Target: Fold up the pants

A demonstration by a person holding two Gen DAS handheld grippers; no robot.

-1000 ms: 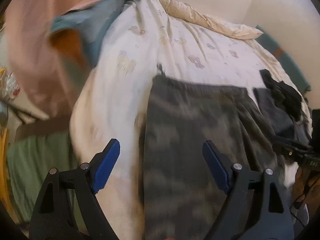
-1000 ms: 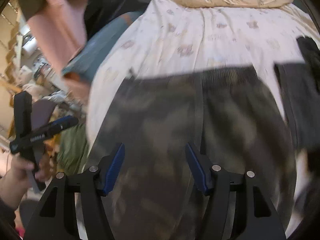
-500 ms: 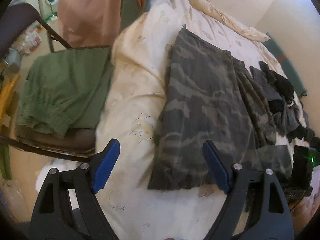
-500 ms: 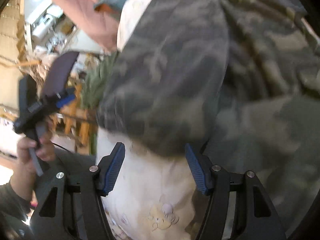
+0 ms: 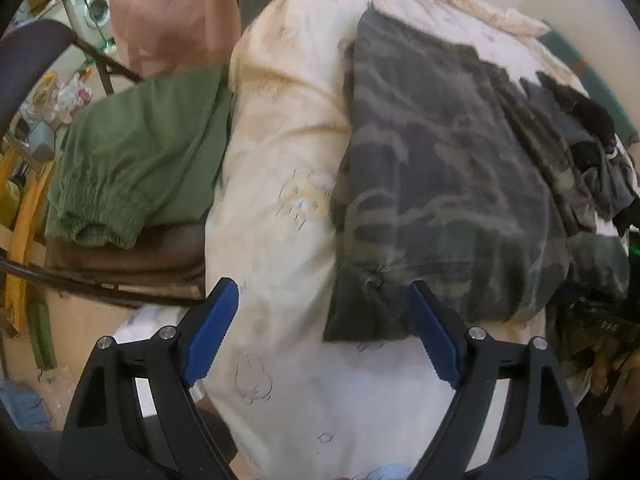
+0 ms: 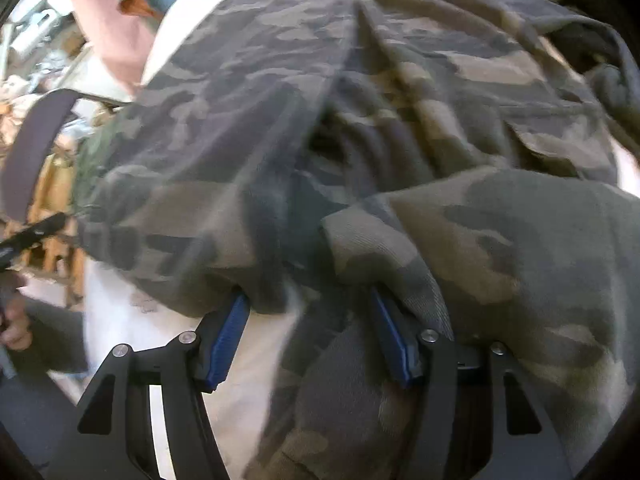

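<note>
Camouflage pants lie flat on a cream duvet that covers a bed. My left gripper is open and hangs just above the near hem. Its blue fingertips straddle the hem's left corner without touching it. In the right wrist view the pants fill the frame, rumpled, with one leg folded over near the camera. My right gripper is open, low against the cloth. Folds of the pants drape over both fingertips. Cloth and bare duvet show between the fingers, and nothing is pinched.
Green pants lie on a folding chair left of the bed. Pink cloth hangs behind it, near a washing machine. Dark clothes are piled at the bed's right side. A hand shows at the right wrist view's left edge.
Both views have swept from the waistband down to the leg hems and come lower and closer to the cloth. The right fingertips are now under folds of fabric. Neither gripper's opening has changed.
</note>
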